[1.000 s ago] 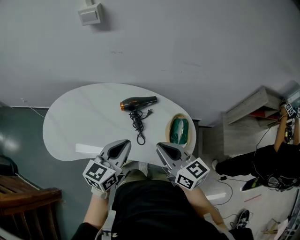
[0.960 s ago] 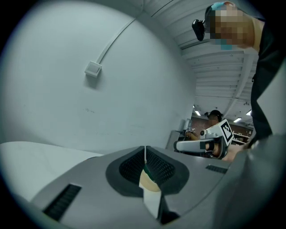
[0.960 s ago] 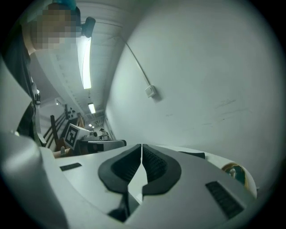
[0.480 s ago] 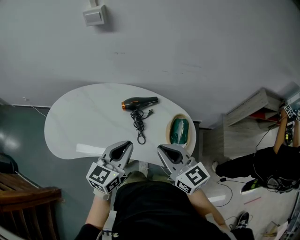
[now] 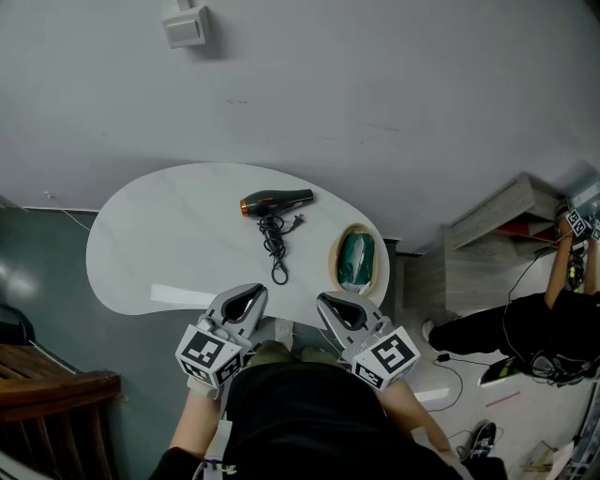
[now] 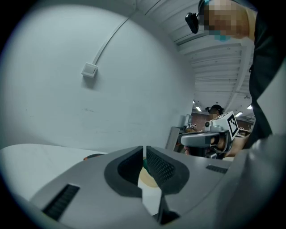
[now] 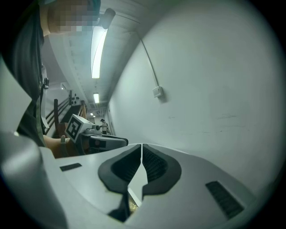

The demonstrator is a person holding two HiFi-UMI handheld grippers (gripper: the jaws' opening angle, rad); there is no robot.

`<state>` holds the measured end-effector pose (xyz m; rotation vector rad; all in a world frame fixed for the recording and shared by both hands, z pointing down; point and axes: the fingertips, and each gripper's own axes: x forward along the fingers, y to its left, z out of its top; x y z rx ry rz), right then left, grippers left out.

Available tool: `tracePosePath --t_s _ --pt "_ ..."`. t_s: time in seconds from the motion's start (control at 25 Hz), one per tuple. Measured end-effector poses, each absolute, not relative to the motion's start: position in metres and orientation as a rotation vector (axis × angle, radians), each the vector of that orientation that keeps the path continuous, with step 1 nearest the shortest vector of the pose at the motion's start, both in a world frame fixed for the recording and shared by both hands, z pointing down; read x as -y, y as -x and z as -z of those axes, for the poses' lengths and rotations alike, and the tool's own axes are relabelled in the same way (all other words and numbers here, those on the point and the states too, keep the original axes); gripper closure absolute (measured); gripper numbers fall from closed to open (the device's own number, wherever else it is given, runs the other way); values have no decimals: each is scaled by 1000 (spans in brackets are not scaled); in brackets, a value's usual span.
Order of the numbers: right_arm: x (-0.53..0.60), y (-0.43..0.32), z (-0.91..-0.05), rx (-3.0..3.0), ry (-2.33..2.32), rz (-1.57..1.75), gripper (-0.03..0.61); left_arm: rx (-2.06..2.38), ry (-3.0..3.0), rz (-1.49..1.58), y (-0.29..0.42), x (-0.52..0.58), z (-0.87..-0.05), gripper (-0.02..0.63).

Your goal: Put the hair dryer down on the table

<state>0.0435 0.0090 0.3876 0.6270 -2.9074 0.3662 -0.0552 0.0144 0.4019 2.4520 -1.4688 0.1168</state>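
Note:
A black hair dryer (image 5: 277, 202) with an orange nozzle end lies on the white oval table (image 5: 150, 244), its coiled cord (image 5: 274, 246) trailing toward me. Both grippers hover at the table's near edge, well short of the dryer. My left gripper (image 5: 249, 298) is shut with nothing in it, its pads touching in the left gripper view (image 6: 145, 154). My right gripper (image 5: 334, 303) is shut too and holds nothing, its jaws meeting in the right gripper view (image 7: 141, 152).
A wooden oval tray (image 5: 334, 257) holding a green object (image 5: 357, 261) sits at the table's right end. A white wall box (image 5: 187, 25) hangs above. A shelf unit (image 5: 502, 225) and another person (image 5: 525, 323) are on the floor to the right; dark wooden furniture (image 5: 47, 412) is at lower left.
Both grippers have drawn back slightly toward me and the view has shifted a little. The hair dryer has stayed where it lies.

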Motion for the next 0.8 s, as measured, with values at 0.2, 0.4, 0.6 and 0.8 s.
tracePosePath --t_s 0.2,0.4,0.6,0.8 --pt "-10 -47 -391 2894 -622 -372 557 1451 -2446 -106 51 -14 -403 601" --pt "-8 -51 -391 2893 -638 -395 557 1431 -2440 -113 49 -14 -406 603" --pt "-3 -54 -393 2888 -658 -422 557 1425 -2433 -96 51 -10 -406 601" --pt "-6 -55 -396 2883 -665 -435 557 1429 -2427 -92 54 -12 -409 601"
